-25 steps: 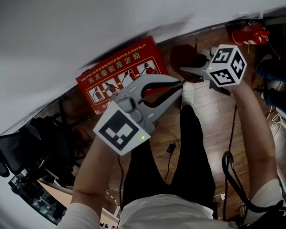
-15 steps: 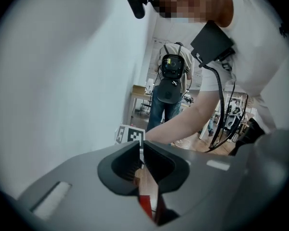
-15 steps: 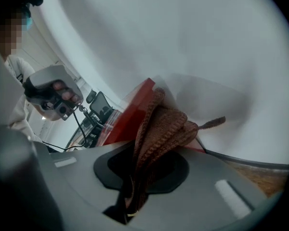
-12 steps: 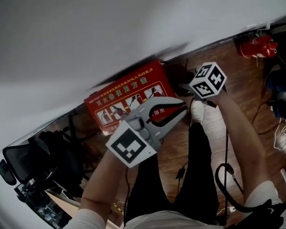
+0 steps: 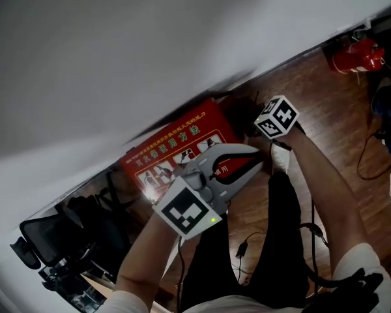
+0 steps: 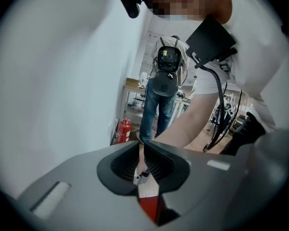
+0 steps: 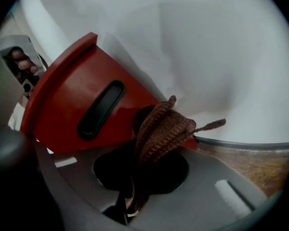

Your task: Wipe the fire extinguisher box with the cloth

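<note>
left claw [image 5: 253, 161] hovering nearest the body, jaws pressed together on nothing, likely out of the way. right claw [image 7: 149, 146] clenching the brown cloth [image 7: 164, 128], the bunched end poking forward for wiping. fire extinguisher box [image 7: 72, 88] sitting just beyond, on the floor [image 5: 326, 90] against the wall [image 5: 117, 51].

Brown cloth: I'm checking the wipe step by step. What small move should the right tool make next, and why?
Probably ease the right tool forward until the brown ribbed cloth presses on the side of the red fire extinguisher box, by its black slot handle. The tool is shut on the cloth, which hangs before that side; contact isn't clear.
</note>
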Demonstrator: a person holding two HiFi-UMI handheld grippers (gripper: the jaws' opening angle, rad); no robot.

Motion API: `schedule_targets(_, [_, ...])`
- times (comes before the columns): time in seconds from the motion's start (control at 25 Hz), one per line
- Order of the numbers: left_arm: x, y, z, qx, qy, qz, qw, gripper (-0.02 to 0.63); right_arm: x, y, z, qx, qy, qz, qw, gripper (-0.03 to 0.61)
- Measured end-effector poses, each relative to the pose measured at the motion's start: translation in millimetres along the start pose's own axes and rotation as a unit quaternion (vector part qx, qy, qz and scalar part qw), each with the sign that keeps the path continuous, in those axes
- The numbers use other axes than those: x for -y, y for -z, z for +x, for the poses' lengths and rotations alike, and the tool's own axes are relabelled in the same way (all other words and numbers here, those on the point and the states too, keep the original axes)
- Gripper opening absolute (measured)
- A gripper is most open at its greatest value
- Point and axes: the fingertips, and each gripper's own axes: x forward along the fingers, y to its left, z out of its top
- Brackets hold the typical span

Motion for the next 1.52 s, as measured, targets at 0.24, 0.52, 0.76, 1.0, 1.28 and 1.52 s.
schedule_targets(0.24, [-7,2,9,-0.010,0.012,-0.001,0.9999,0.031,35,21,33,-0.011,0.020,0.005,1.000,0.051])
schedule_targets(0.52, [-9,-5,9,0.012,0.012,-0.011,0.9998,0.031,83,50,73,-0.041,0.045,0.016,0.998,0.051])
schedule_targets(0.76, [-11,-14,15,0.028,0.011,-0.010,0.9995,0.031,123,72,105,-0.071,0.064,0.017,0.995,0.051])
schedule_targets(1.0, [-6,-20,22,0.042,0.016,-0.002,0.9990,0.031,154,103,130,-0.111,0.077,0.032,0.990,0.051])
schedule_targets(1.28, [2,-23,31,0.049,0.002,-0.015,0.9987,0.031,139,88,86,-0.076,0.087,0.007,0.993,0.051])
schedule_targets(1.52, [21,-49,7,0.064,-0.019,-0.037,0.9971,0.031,78,79,2,-0.041,0.104,0.005,0.994,0.051])
